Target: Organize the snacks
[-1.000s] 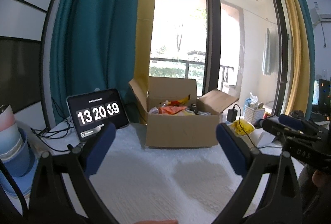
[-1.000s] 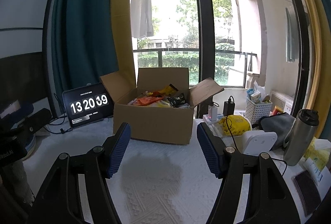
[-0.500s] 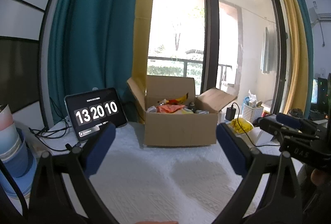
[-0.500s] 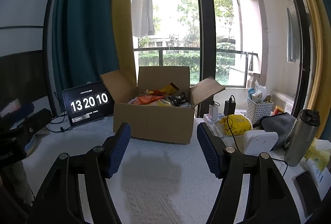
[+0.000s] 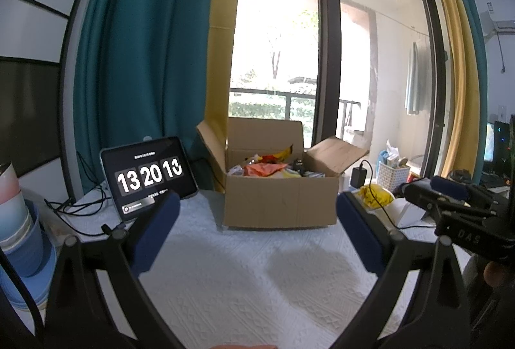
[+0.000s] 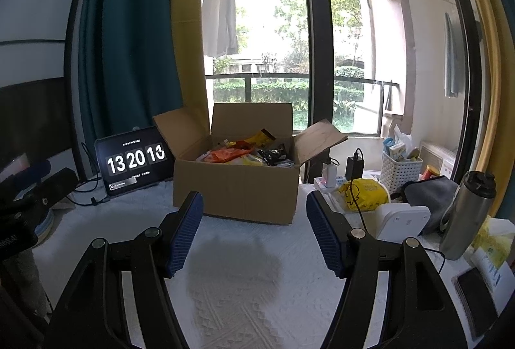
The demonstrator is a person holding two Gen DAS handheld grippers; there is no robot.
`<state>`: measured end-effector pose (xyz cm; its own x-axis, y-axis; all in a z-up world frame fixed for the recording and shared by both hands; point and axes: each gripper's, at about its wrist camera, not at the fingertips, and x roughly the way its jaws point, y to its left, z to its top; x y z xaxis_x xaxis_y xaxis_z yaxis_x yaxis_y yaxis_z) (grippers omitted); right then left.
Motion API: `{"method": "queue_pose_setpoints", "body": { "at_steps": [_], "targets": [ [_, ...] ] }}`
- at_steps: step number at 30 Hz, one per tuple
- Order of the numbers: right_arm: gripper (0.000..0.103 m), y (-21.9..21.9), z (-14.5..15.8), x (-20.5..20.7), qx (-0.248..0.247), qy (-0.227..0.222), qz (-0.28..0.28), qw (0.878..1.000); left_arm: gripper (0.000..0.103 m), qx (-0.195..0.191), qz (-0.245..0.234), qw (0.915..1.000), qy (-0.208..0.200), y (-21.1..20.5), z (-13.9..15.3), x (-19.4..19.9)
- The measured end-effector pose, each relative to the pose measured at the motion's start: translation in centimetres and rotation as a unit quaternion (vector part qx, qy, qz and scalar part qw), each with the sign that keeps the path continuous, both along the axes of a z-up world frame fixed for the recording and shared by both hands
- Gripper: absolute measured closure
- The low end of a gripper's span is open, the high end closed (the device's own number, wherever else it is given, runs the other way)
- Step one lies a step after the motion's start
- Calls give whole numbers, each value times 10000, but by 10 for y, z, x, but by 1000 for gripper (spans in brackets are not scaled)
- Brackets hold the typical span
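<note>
An open cardboard box (image 5: 278,202) (image 6: 235,188) stands at the back of the white-clothed table, its flaps up. Snack packets fill it: an orange one (image 5: 264,169) (image 6: 228,154), a yellow one (image 6: 262,136) and a black one (image 6: 273,154) show on top. My left gripper (image 5: 257,221) hovers open in front of the box, nothing between its blue pads. My right gripper (image 6: 254,231) also stands open and empty, a short way before the box. The right gripper's body (image 5: 457,204) shows at the right edge of the left wrist view.
A tablet showing a clock (image 5: 149,176) (image 6: 135,160) leans left of the box. Stacked cups (image 5: 16,220) sit far left. Right of the box lie a charger (image 6: 354,167), a yellow bag (image 6: 363,193), a white basket (image 6: 400,170), a white stand (image 6: 402,220) and a steel bottle (image 6: 466,213).
Only the clock's seconds digits have advanced. Both grippers hold still and stay open.
</note>
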<state>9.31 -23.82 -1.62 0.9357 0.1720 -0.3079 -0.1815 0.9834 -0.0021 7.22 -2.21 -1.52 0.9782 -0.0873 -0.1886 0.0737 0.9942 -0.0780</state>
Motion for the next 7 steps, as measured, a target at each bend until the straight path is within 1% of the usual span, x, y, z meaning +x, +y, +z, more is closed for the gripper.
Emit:
{"method": "queue_pose_setpoints", "body": {
  "at_steps": [4,7],
  "targets": [
    [33,0,0,0,-1,4,-3,10000,4,7,-12,10000,13,-1,0,0],
    [33,-1,-1,1,-4,11,-9,10000,4,136,-59,9999,-35,-4,0,2]
  ]
}}
